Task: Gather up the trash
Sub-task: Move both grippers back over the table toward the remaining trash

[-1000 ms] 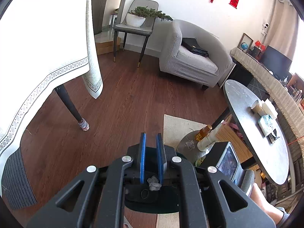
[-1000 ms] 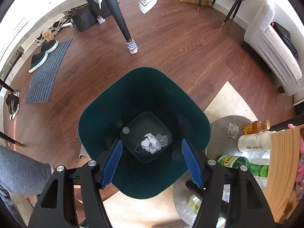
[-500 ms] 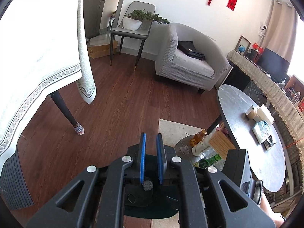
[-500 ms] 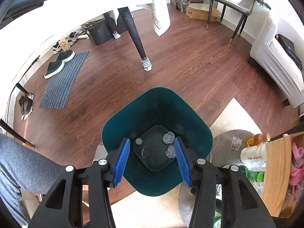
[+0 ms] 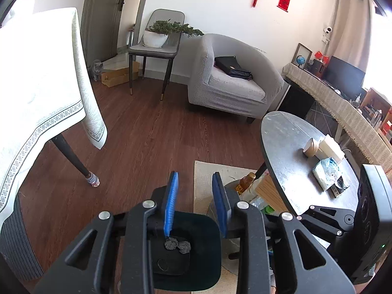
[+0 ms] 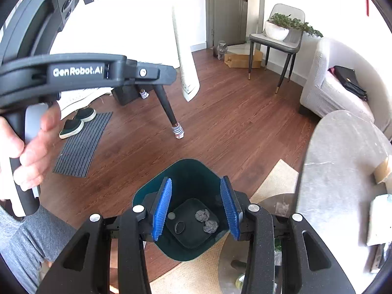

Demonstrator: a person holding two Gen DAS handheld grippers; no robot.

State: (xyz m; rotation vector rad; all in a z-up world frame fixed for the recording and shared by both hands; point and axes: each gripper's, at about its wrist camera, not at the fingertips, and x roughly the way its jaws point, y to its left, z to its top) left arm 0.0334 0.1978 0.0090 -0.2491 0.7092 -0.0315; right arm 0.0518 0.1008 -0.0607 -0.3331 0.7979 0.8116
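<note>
A dark green trash bin (image 6: 186,171) stands on the wood floor below both grippers; it also shows in the left wrist view (image 5: 208,245). Two crumpled grey paper balls (image 6: 207,220) lie on its bottom, also seen in the left wrist view (image 5: 177,243). My left gripper (image 5: 196,198) is open and empty, high above the bin. My right gripper (image 6: 196,205) is open and empty, above the bin's mouth. The left gripper's body (image 6: 85,71) crosses the upper left of the right wrist view.
A round grey table (image 5: 294,142) at right holds a paper cup (image 5: 310,147), a box and a tissue pack (image 5: 328,171). Bottles (image 5: 246,180) stand on a low shelf beside the bin. A cloth-covered table (image 5: 36,85) stands left, an armchair (image 5: 232,85) behind.
My left gripper has opened from shut and both grippers have risen away from the bin. The right gripper's jaws are narrower than a second ago. The paper balls lie in the bin.
</note>
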